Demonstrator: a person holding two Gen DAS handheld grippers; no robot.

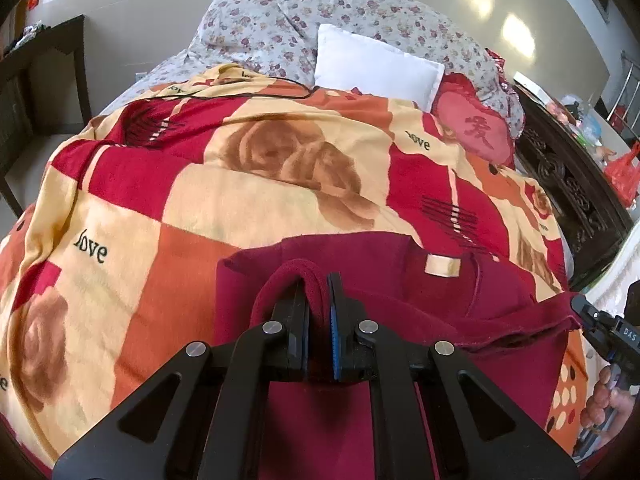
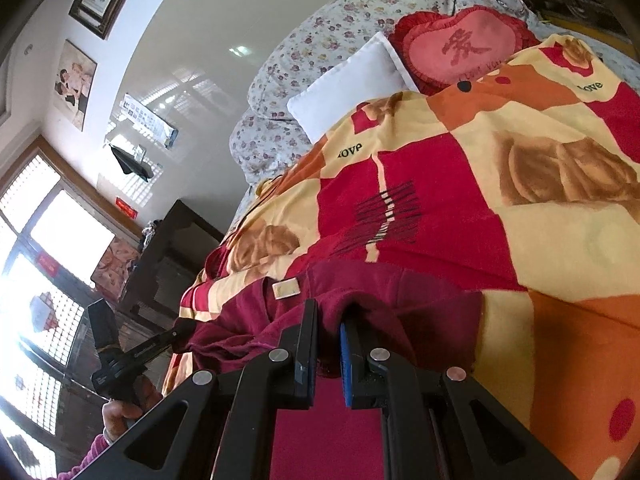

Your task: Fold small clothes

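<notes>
A small dark red garment (image 1: 400, 280) with a beige neck label (image 1: 442, 266) lies on the patterned blanket (image 1: 240, 208). My left gripper (image 1: 319, 280) is shut on a fold of its near edge, which loops over the left finger. My right gripper (image 2: 329, 316) is shut on another part of the garment (image 2: 380, 292); its label (image 2: 286, 289) shows to the left. The right gripper's tip (image 1: 580, 306) shows at the garment's right corner in the left wrist view. The left gripper (image 2: 176, 334) shows at the garment's left corner in the right wrist view.
A white pillow (image 1: 376, 64), a red heart cushion (image 1: 476, 128) and a floral quilt (image 1: 280, 28) lie at the far end of the bed. A black cable (image 1: 224, 96) runs across the blanket. A dark carved headboard (image 1: 572, 184) stands right, a dark table (image 1: 36, 80) left.
</notes>
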